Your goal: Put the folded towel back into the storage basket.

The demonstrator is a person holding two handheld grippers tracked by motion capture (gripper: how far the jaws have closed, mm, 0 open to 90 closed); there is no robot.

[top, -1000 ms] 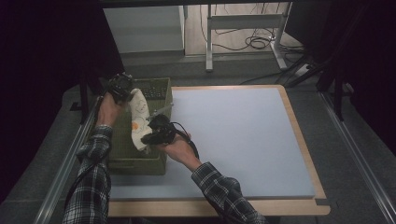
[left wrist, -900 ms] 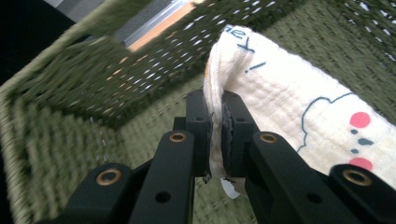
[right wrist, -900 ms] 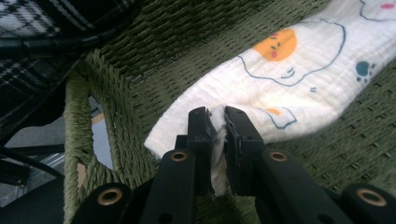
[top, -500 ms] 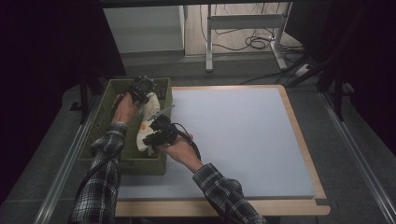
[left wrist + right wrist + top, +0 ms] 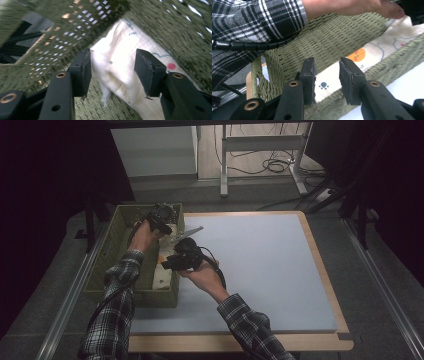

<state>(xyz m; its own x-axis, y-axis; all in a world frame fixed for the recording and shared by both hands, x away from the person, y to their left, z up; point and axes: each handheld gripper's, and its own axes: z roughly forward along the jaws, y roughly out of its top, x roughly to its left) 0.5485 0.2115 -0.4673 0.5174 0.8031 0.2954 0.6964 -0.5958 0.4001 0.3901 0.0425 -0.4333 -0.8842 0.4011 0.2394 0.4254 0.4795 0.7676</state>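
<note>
Both grippers' jaws gape empty over the basket (image 5: 111,251) holding printed cloth (image 5: 130,75).

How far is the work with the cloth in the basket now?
Early stage, it seems. The white printed cloth lies in the green woven basket; nothing is on the table yet. In hand: both grippers are at it, left gripper open around the cloth, right gripper open above the basket's rim. Left: gripping and lifting.

We've got a dim room here, dark curtains (image 5: 45,175) both sides, cables (image 5: 272,166) looping across the wooden floor (image 5: 250,145) behind the table (image 5: 260,270).
</note>
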